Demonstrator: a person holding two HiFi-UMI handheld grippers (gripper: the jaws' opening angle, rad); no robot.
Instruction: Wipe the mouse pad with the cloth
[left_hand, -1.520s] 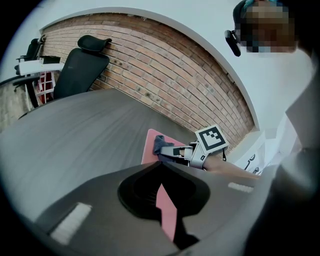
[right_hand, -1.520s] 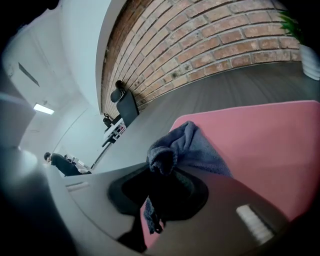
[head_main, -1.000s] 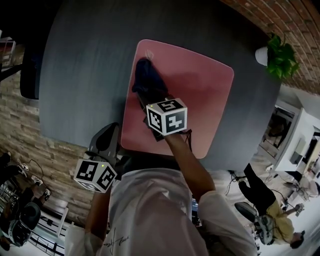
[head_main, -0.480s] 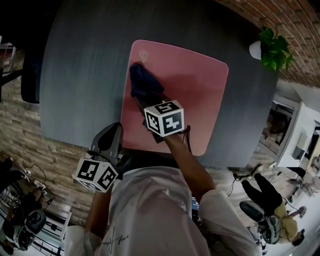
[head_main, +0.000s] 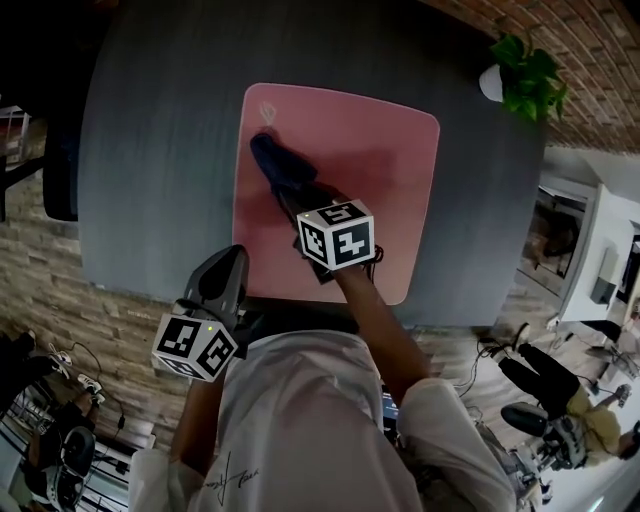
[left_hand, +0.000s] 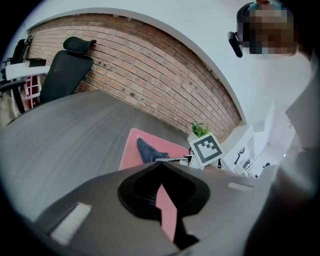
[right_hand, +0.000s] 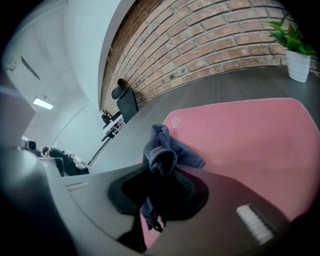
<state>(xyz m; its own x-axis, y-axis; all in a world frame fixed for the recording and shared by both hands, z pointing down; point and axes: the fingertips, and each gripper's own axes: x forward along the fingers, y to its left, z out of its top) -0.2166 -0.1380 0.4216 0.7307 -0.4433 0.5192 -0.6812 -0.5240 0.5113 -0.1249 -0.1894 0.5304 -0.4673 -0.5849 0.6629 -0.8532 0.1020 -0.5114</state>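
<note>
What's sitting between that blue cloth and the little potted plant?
Nothing stands there: only bare pink mouse pad, then grey table, between the cloth and the plant, as the head view shows.

We find a pink rectangular mouse pad lying at the middle of the dark grey bench.
On the pad's far-left part lies a dark blue cloth, pinched in the right tool. The left tool hangs over the bench's near edge, just left of the pad. A green potted plant stands far right.
</note>
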